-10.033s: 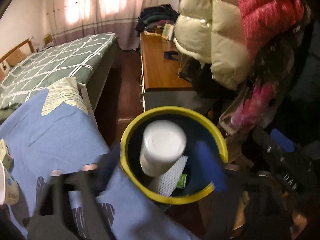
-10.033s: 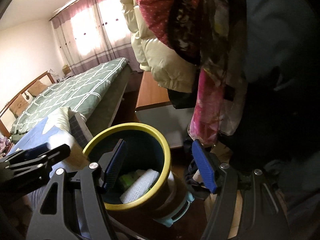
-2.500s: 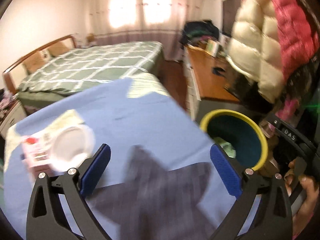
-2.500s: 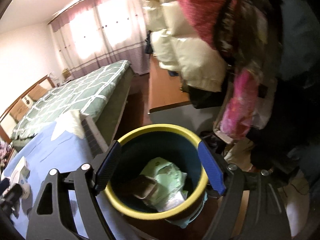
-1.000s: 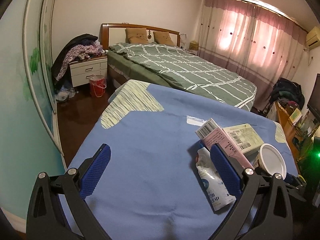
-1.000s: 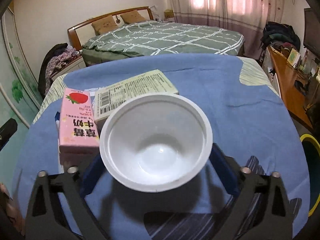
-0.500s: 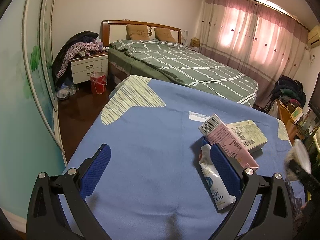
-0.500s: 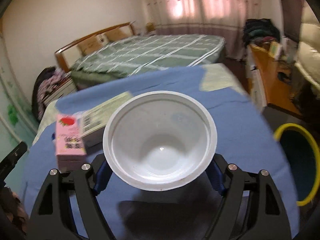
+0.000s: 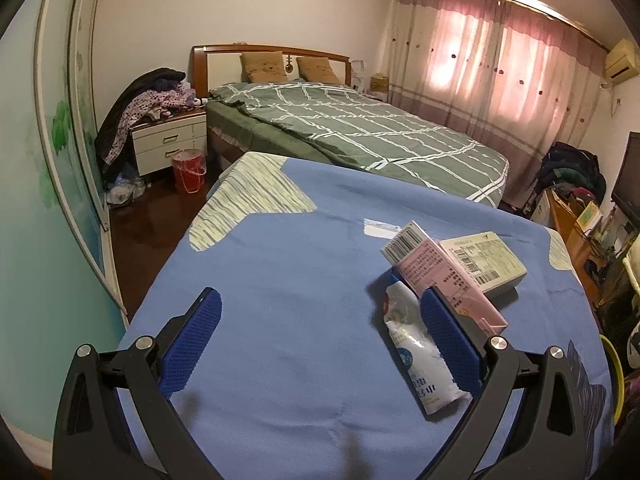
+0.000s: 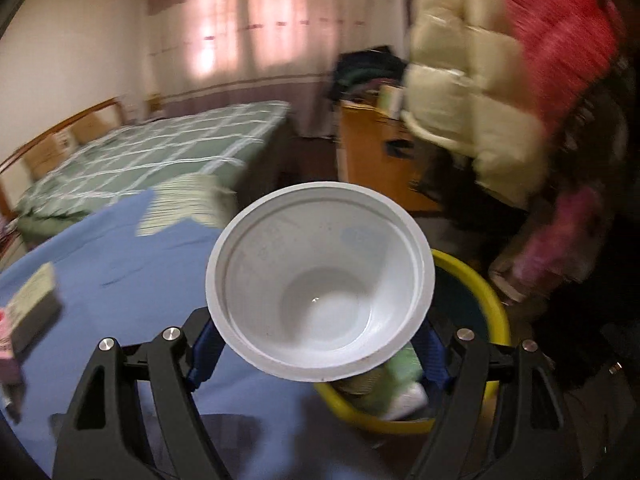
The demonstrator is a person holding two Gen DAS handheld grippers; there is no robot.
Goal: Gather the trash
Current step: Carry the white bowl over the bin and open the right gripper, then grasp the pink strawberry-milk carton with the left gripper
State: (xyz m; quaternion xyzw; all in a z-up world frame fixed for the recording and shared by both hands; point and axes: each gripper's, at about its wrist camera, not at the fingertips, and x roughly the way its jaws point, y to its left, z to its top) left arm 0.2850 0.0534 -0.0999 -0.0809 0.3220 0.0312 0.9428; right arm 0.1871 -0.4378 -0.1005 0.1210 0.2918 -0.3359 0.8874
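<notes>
between the blue pads of the right gripper [image 10: 316,344] sits a white plastic bowl [image 10: 320,284] — round, empty and clean inside, with a wide flat rim, its open mouth turned to the camera. the pads press on its sides and hold it up in the air. it hangs over the near edge of the table, partly in front of the yellow bin [image 10: 472,280]. the bin has a yellow rim and a dark inside, and there is green and white trash down in it. it stands just beside the table.

the left gripper [image 9: 316,336] is wide open with nothing in it, low over the blue cloth [image 9: 280,272]. on the cloth lie a pink carton [image 9: 440,276], a pale flat box [image 9: 484,260] touching it, and a white packet [image 9: 416,356] — the packet lies just by the right-hand pad.

the cloth is blue with a stripy cream patch. behind the table is a bed [image 9: 360,132] with a green check cover and a wooden headboard. pink curtains [image 9: 492,68] glow with light. puffy coats [image 10: 480,80], cream and red, hang at the right, but they look blurry.
</notes>
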